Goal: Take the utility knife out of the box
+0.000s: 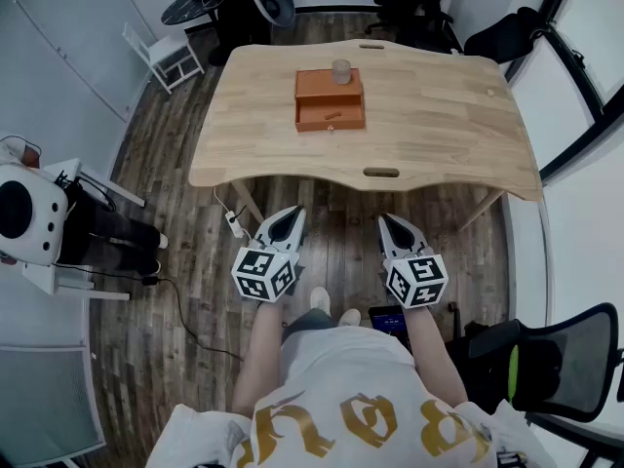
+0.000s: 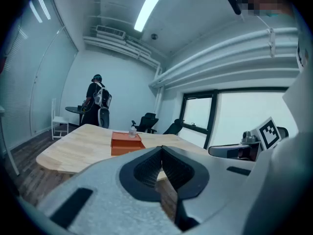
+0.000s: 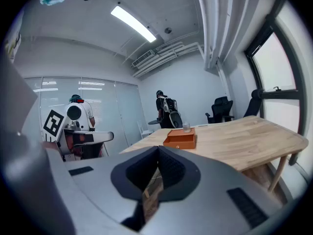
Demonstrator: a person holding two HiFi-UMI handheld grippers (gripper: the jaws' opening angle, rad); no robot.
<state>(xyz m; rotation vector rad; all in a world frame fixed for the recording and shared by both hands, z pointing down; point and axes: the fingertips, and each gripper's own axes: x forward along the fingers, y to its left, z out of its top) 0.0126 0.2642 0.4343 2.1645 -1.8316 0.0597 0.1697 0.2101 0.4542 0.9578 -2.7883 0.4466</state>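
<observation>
left gripper [image 1: 294,214] closed (empty) | right gripper [image 1: 388,222] closed | box [image 1: 330,105] on table [image 1: 439,115]

box [image 1: 330,100] on table [image 1: 439,115] | glass [image 1: 340,70] on box's rear | left gripper [image 1: 295,213], right gripper [image 1: 386,220] side by side before table's near edge

- You wear a white T-shirt [image 1: 336,370] with large gold lettering across the front
- Your shoes [image 1: 320,298] are pale
- Your left gripper [image 1: 293,214] and right gripper [image 1: 387,222] each have a grey shell, black ribbed pads [image 2: 146,166] and a cube [image 1: 263,273] of black-and-white square markers
</observation>
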